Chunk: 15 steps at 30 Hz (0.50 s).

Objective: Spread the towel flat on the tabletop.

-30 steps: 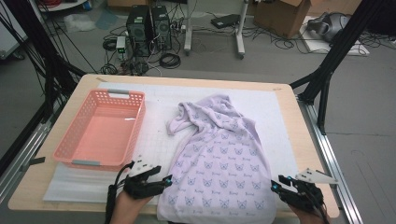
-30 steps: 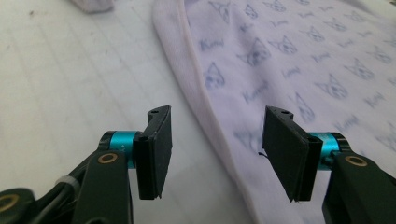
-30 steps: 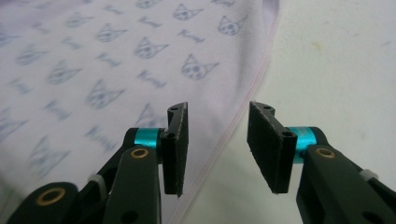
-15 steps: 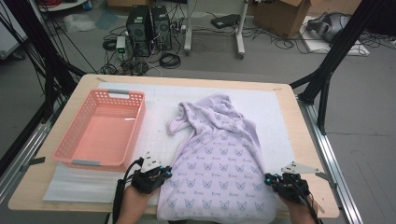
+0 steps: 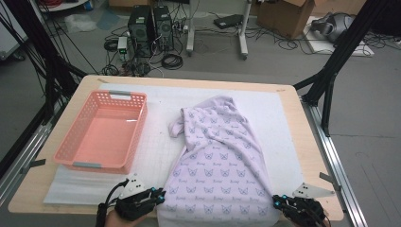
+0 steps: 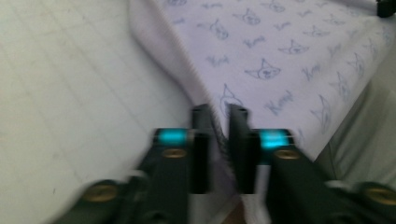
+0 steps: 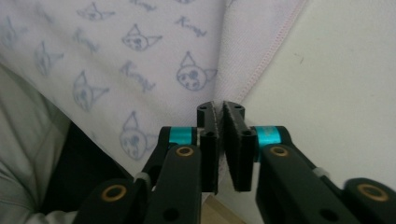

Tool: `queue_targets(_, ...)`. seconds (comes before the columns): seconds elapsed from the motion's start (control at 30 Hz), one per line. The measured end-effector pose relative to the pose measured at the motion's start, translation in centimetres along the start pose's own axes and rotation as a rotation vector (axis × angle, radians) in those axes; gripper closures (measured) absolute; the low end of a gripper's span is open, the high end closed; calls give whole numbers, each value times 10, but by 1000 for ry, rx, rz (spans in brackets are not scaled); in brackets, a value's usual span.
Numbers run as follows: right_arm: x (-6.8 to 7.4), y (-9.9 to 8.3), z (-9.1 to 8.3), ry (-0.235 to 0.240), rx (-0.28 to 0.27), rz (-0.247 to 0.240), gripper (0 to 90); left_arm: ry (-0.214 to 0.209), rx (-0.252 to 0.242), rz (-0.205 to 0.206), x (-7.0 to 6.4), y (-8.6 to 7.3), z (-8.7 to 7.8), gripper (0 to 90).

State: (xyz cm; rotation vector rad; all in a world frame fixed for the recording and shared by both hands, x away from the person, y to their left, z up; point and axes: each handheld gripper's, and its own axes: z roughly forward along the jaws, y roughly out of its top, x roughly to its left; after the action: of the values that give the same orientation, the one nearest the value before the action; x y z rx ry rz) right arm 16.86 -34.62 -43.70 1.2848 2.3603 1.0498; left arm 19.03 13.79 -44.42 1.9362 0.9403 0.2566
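On the wooden table (image 5: pixel 302 142), over a white mat (image 5: pixel 161 142), a lilac garment (image 5: pixel 220 161) printed with small blue cat faces lies spread out, its narrow end toward the far side and its wide hem hanging just over the near edge. To its left, well apart, sits a pink plastic basket (image 5: pixel 78 163) with grey handles. At the near left corner of the garment, the left gripper (image 5: pixel 158 196) has its jaws nearly together with the stitched side edge pinched between them. At the near right corner, the right gripper (image 5: pixel 278 202) is clamped on the opposite hem edge, jaws almost touching. Beyond the table, computer towers (image 5: pixel 151 26) and cables rest on the grey floor (image 5: pixel 283 61).
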Motion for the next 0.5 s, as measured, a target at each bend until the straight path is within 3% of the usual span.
queue_targets(0.03, -1, 2, -1, -4, -15, 12, 730, 13, -10, -14, 3, 4, 3, 547)
queue_targets(0.07, -2, 4, -1, -11, -37, 23, 694, 20, -19, -21, 6, 9, 6, 515)
queue_targets(0.23, -9, 20, 6, -54, -109, 62, 630, 51, -34, -24, 20, 35, 31, 504)
queue_targets(0.37, -18, 34, 23, -104, -105, 73, 593, 80, 12, -20, 29, 55, 62, 506)
queue_targets(0.5, -25, 43, 42, -134, -86, 88, 585, 110, 74, -3, 28, 59, 87, 569)
